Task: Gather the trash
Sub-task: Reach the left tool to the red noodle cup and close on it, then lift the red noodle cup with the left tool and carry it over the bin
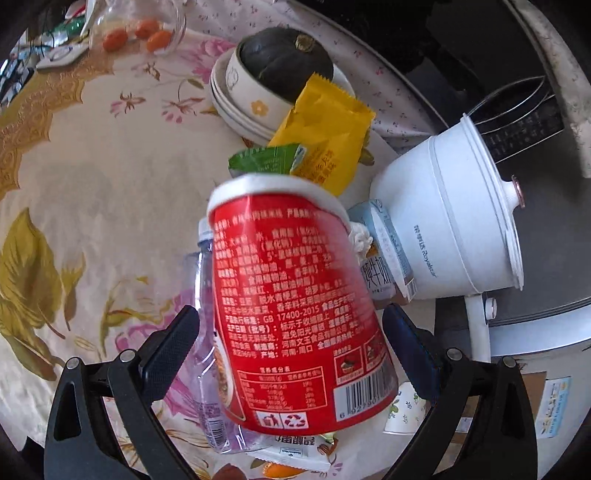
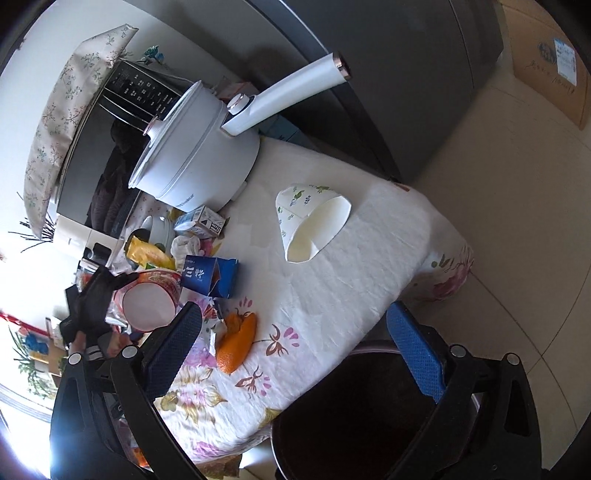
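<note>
My left gripper (image 1: 291, 332) is shut on a red instant-noodle cup (image 1: 295, 314) and holds it tilted above the table. Wrappers stick out of the cup: a yellow one (image 1: 325, 133) and a green one (image 1: 266, 158). The cup also shows in the right wrist view (image 2: 151, 299), with the left gripper (image 2: 92, 295) on it. My right gripper (image 2: 295, 339) is open and empty over the table's edge, above a dark trash bin (image 2: 354, 417). On the floral tablecloth (image 2: 332, 295) lie a crushed paper cup (image 2: 314, 221), an orange peel (image 2: 236, 343), a blue carton (image 2: 210, 277) and a milk carton (image 2: 201, 221).
A white electric pot (image 2: 195, 162) with a long handle stands at the back of the table. Stacked bowls (image 1: 240, 99) hold a dark squash (image 1: 284, 62). A clear plastic bottle (image 1: 207, 332) and a snack packet (image 1: 295, 450) lie under the cup. A glass jar (image 1: 140, 29) lies far left.
</note>
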The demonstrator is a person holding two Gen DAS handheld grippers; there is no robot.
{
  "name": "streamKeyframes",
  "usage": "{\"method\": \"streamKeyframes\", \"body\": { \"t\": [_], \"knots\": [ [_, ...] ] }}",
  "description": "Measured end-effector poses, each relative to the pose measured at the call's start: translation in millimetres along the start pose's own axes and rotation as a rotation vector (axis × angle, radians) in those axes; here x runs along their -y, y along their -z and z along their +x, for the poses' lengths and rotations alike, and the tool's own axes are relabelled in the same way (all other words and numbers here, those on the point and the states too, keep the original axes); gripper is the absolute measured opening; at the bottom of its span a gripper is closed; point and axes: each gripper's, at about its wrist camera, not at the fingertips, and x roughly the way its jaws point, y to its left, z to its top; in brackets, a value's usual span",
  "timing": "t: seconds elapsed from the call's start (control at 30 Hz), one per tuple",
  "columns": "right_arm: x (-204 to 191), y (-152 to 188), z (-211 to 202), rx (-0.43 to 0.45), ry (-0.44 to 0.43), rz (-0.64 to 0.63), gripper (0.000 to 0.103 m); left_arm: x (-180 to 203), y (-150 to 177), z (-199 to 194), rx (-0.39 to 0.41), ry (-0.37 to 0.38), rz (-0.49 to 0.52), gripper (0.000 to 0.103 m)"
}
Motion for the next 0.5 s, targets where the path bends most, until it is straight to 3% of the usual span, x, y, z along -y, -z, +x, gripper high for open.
{"method": "streamKeyframes", "body": {
  "t": [0.03, 0.1, 0.27, 0.37, 0.5],
  "knots": [
    [0.4, -0.2, 1.4, -0.005, -0.002, -0.001, 0.096, -0.8, 0.9, 3.4, -0.01, 0.012, -0.008, 0.096],
    [-1.4, -0.2, 4.8, -0.011, 0.004, -0.013, 0.096, -4.0, 4.1, 4.0, -0.001, 0.059, -0.032, 0.086],
    [-7.7, 0.5, 15.0, -0.043, -0.011, -0.059, 0.096, -16.1, 7.2, -0.5, 0.021, 0.131, -0.086, 0.085],
    [-12.7, 1.9, 31.5, -0.081, -0.028, -0.076, 0.096, -24.2, 6.7, -11.4, 0.054, 0.202, -0.072, 0.084],
    [-21.6, 5.9, 64.4, -0.159, -0.058, -0.084, 0.096, -29.3, 10.4, -53.6, 0.142, 0.298, -0.005, 0.084]
  ]
}}
